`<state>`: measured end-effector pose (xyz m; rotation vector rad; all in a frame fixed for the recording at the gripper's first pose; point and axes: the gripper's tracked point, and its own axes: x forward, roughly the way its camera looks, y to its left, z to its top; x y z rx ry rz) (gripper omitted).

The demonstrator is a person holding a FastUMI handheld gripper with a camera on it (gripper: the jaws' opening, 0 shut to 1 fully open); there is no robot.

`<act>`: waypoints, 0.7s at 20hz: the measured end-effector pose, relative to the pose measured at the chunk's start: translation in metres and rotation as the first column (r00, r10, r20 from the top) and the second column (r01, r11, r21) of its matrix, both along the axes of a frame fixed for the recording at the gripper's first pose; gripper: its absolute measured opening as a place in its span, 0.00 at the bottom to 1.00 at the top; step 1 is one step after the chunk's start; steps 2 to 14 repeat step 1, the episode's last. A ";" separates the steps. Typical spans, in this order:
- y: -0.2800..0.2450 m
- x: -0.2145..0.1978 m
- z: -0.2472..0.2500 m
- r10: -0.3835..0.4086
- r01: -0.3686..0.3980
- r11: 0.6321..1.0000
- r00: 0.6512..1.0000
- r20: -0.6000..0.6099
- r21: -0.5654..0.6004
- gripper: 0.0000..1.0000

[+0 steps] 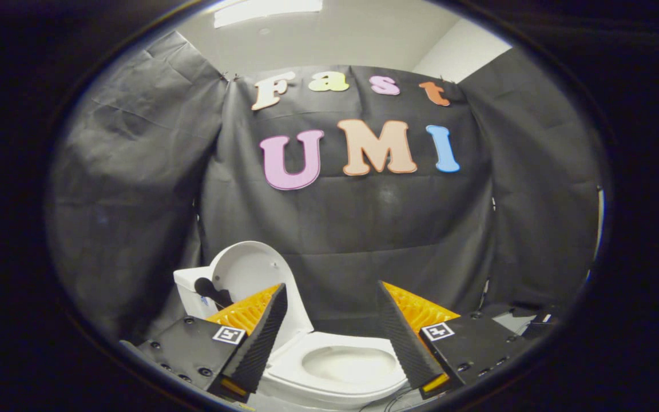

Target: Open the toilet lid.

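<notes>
- Your gripper point(332, 337) sits at the bottom of the frame, its two fingers spread wide apart and holding nothing.
- The toilet point(329, 366) lies low in the frame, between and just beyond the fingers; you look down into its open bowl point(348, 363).
- The lid point(249, 272) is raised, standing upright at lower left of centre, partly behind your left finger point(261, 337), leaning back toward the tank point(187, 289).
- A dark knob-like part point(206, 288) shows beside the lid, near the tank.
- Black cloth point(364, 229) hangs behind the toilet.
</notes>
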<state>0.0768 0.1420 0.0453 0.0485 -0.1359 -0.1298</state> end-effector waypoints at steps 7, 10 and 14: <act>-0.004 0.000 -0.001 -0.006 0.006 1.000 1.000 0.001 0.014 0.96; -0.004 0.000 -0.001 -0.006 0.006 1.000 1.000 0.001 0.014 0.96; -0.004 0.000 -0.001 -0.006 0.006 1.000 1.000 0.001 0.014 0.96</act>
